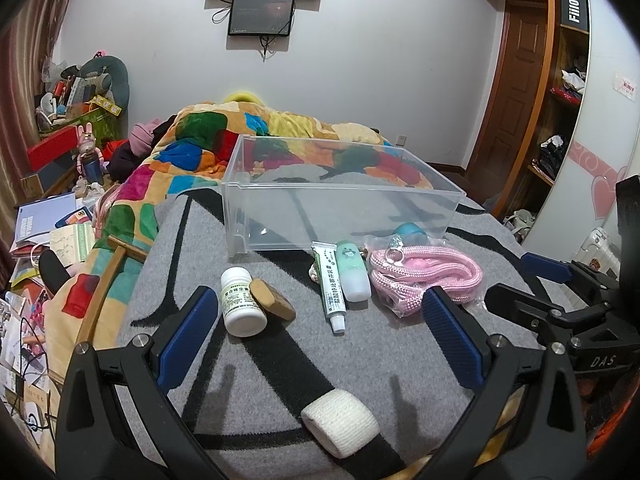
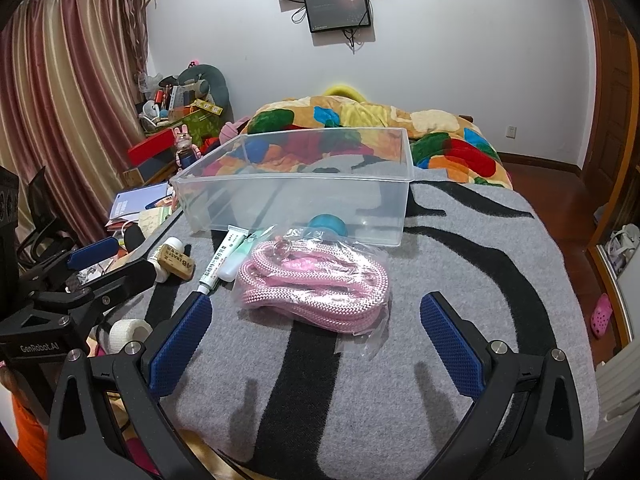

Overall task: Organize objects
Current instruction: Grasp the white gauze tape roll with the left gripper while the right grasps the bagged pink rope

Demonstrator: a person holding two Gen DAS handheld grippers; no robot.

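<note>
Fingers first: the left gripper [image 1: 318,336] hangs with its blue-padded jaws spread wide and nothing between them, and the right gripper [image 2: 316,338] is likewise released and empty above the grey rug with black stripes [image 2: 460,264] that covers the bed.

Nearest the left gripper lies a white roll of gauze bandage [image 1: 340,422], on its side on the rug. Beyond it stand a white plastic pill bottle [image 1: 242,304] and, touching it, a tan rectangular eraser block [image 1: 274,300]. To their right lie a white and green ointment tube [image 1: 330,286] and a pale green squeeze bottle [image 1: 352,276], side by side. Just ahead of the right gripper sits a coiled pink braided rope in a clear plastic bag [image 2: 316,284], with a small teal round object [image 2: 327,225] behind it against the box.

Farther back stands a clear plastic storage bin [image 1: 320,196], open-topped and, as far as can be seen, holding nothing. A multicoloured patchwork blanket [image 1: 192,148] lies behind it.

Judging by this, sorting has not begun: every item is outside the bin. A sensible next move is a reach down to the nearest piece, bandage for the left or rope bag for the right, closing squarely before lifting toward the bin. The slack bag may slip or sag.
</note>
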